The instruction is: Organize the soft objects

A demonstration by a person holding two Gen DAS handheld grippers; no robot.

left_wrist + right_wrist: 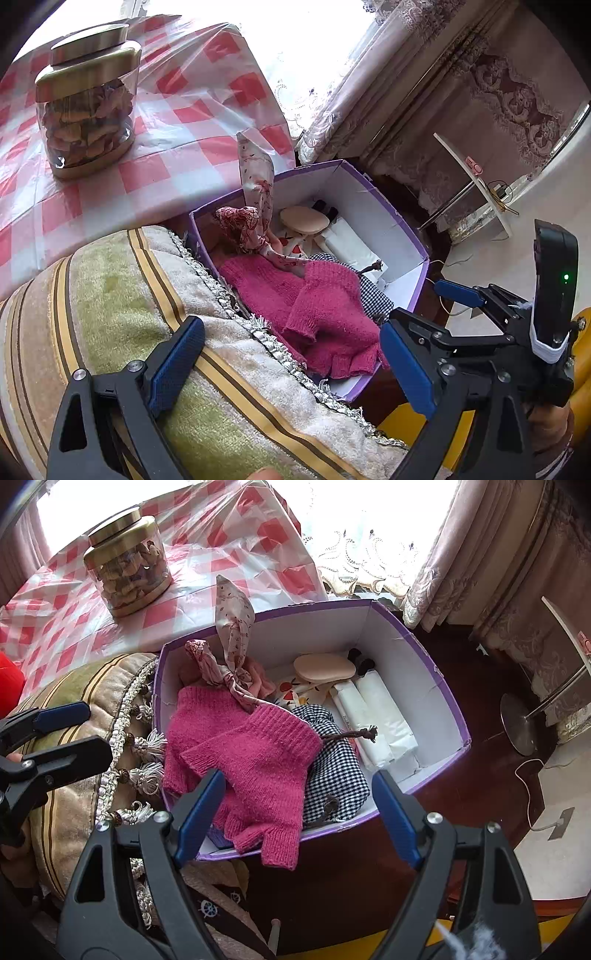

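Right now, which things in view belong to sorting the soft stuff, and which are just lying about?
For the job:
- purple cardboard box with white inside
- pink knitted fingerless gloves, draped over the box's near rim
- black-and-white checked drawstring pouch
- knotted floral fabric scrap

Lying about:
- gold-lidded glass jar on the red-checked tablecloth
- striped tasselled cushion

Counts around the open claws: one box, two gloves, one jar

Ahead of the right claw stands one purple box; in it lie two pink knitted fingerless gloves, one checked drawstring pouch, one knotted floral cloth, one beige oval pad and two white rolled packs. Beyond the box, up and left of the claw, sits one gold-lidded jar on one red-checked tablecloth. Left of the claw lies one striped, fringed cushion.
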